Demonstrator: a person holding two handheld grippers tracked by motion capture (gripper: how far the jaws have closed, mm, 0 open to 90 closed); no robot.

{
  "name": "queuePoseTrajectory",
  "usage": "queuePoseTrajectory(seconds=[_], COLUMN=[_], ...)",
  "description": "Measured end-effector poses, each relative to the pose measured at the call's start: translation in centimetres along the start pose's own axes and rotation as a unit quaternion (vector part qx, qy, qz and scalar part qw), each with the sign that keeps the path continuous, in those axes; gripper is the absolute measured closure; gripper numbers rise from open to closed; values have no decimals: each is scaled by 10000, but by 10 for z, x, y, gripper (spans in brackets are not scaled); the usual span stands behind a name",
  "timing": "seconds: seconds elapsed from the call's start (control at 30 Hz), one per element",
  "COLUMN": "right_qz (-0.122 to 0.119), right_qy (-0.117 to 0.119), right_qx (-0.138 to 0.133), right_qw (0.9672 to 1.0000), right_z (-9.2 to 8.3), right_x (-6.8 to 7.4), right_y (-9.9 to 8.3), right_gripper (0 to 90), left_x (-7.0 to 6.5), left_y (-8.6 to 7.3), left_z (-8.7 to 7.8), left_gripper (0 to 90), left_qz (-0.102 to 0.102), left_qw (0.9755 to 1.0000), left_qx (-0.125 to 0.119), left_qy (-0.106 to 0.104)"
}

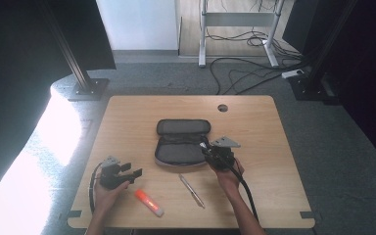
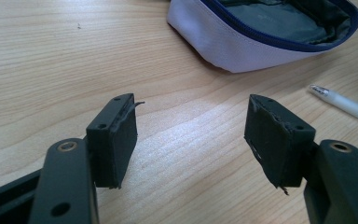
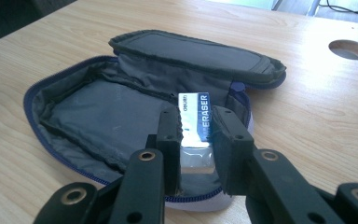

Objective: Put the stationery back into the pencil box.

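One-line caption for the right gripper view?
Right gripper holds an eraser over the open pencil case on the wooden table.

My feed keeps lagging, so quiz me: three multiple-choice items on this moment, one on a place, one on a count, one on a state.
1. Where is the eraser?
A. between the right gripper's jaws, over the open pencil case
B. on the table beside the pen
C. between the left gripper's jaws

2. How many loose things lie on the table in front of the pencil case?
A. none
B. two
C. four

3. How do the left gripper's jaws stand?
A. shut on the pen
B. shut on the glue stick
C. open, with nothing between them

Answers:
1 A, the right gripper clamps the eraser above the case lining.
2 B, the pen and the glue stick lie there.
3 C, the left gripper shows bare table between its pads.
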State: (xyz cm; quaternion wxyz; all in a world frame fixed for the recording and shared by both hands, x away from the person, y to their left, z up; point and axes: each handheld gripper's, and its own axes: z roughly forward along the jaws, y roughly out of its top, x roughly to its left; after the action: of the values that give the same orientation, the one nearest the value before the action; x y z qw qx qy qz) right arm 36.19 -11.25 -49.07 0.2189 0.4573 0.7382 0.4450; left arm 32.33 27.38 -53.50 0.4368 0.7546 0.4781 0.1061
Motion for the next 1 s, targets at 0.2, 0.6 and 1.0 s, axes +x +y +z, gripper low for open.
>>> queuePoseTrajectory(seconds=[0.2, 0.6, 1.0], right_qz=[-78, -79, -68], right_qy=[-50, -70, -170], right_qx=[124, 203, 449], right_qw=[9999, 9997, 9988], right_z=[11, 25, 45], right_x=[3, 2, -2], right_y=[-3, 3, 1], right_gripper=[724, 725, 724], left_x=[-2, 1, 2], left_y=[1, 1, 0], left_z=[-1, -1, 1], left_gripper=[346, 346, 345], left_qz=[-56, -74, -80], left_qw=[10000, 10000, 9999], left_qx=[5, 38, 70], left_qy=[6, 7, -27])
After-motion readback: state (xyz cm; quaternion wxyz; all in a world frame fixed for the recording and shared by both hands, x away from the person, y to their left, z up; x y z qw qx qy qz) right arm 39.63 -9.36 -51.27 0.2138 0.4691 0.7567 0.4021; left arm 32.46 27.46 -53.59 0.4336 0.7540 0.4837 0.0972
